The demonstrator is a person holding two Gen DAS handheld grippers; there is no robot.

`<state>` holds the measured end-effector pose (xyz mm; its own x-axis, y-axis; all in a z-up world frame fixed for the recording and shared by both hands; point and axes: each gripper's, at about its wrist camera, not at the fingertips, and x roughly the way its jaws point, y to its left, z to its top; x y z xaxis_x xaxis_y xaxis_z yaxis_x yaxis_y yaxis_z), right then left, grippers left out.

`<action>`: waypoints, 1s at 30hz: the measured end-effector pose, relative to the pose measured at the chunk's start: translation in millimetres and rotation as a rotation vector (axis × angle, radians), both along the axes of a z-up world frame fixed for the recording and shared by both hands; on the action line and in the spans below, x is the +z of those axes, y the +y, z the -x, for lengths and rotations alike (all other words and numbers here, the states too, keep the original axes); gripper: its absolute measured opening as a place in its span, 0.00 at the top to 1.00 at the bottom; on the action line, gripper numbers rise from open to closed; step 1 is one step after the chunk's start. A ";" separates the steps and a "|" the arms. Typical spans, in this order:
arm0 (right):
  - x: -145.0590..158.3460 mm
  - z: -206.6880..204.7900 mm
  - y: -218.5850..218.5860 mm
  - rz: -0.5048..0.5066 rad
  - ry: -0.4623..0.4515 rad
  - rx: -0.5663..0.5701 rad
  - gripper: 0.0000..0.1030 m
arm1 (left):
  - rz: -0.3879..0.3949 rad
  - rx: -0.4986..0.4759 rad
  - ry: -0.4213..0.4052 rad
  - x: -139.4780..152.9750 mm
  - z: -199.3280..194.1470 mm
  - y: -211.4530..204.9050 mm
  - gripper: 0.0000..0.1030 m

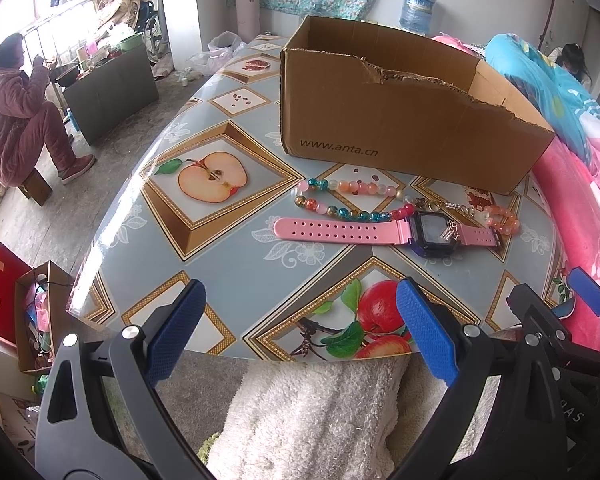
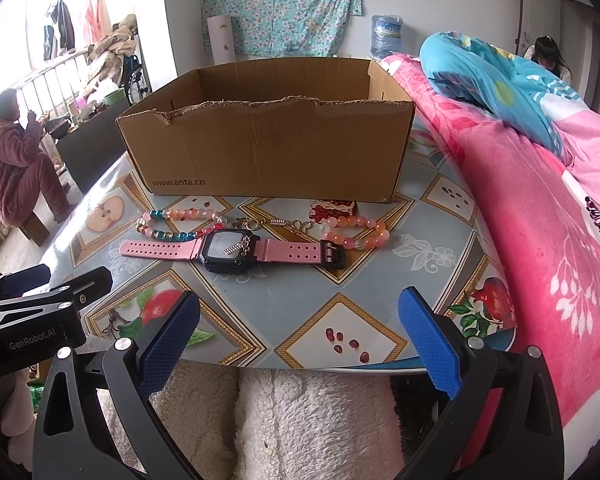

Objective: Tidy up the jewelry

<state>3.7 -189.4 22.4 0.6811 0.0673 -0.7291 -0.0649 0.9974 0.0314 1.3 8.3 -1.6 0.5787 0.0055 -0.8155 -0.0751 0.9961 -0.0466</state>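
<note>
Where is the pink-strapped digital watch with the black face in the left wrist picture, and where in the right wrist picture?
Left wrist view: the pink-strapped digital watch with the black face lies right of centre on the table, in front of the box's right end.
Right wrist view: the watch lies near the centre, in front of the box's middle.
Shared landmark: the brown cardboard box printed www.anta.cn, behind the watch.

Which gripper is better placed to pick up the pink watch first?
Probably the right gripper: the pink watch lies almost straight ahead of its open jaws, while it sits off to the right of the left gripper.
</note>
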 end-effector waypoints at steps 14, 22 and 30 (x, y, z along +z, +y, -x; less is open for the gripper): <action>-1.0 1.4 -8.2 -0.013 -0.006 -0.021 0.06 | -0.006 0.000 0.002 -2.4 1.3 0.6 0.10; -0.9 0.4 -16.8 -0.020 -0.016 -0.042 0.06 | -0.016 -0.007 0.009 -5.9 1.8 -2.4 0.10; 1.1 -2.4 -30.1 -0.031 -0.049 -0.029 0.06 | -0.042 -0.050 -0.060 -5.5 -8.2 0.2 0.10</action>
